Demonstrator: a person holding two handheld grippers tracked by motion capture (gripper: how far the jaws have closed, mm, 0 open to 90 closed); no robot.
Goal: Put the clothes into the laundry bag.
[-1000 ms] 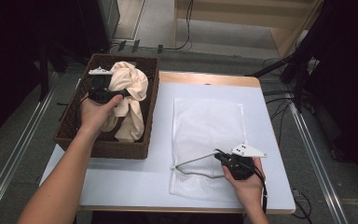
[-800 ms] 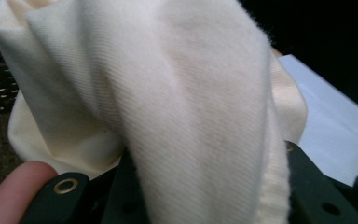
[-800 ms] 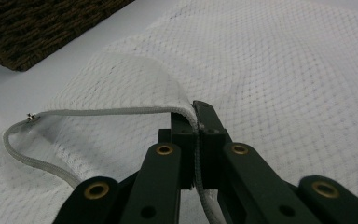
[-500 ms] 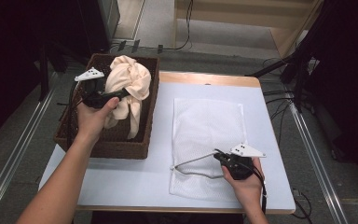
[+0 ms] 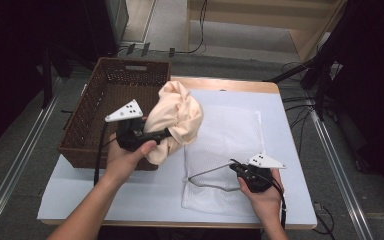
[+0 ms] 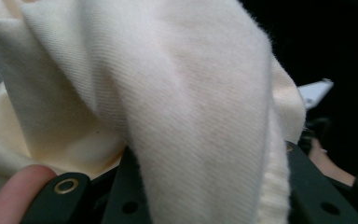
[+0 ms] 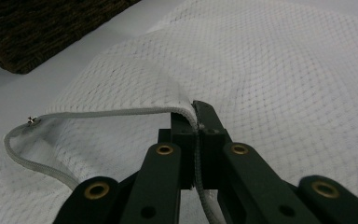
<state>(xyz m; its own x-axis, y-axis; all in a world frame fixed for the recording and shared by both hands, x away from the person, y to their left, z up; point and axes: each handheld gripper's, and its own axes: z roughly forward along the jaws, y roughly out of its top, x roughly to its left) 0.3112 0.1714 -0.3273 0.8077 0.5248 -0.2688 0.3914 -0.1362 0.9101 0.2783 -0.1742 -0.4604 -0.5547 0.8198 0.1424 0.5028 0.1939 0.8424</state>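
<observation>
Clearly the cream cloth (image 5: 176,116) is soft and floppy, so the left gripper (image 5: 164,134) pinches a thick fold in its jaws. The right gripper (image 5: 235,168) has its jaws pressed shut on the mesh bag (image 5: 230,131) at its stiffer corded rim, holding the light bag open.

I worked at a white-topped table with a pale wooden edge (image 5: 220,81), standing on grey concrete floor (image 5: 25,130). Metal floor rails (image 5: 10,177) ran along both sides. Black cables (image 5: 200,35) trailed toward a light wooden shelf unit (image 5: 260,20); dark surroundings flanked everything.
</observation>
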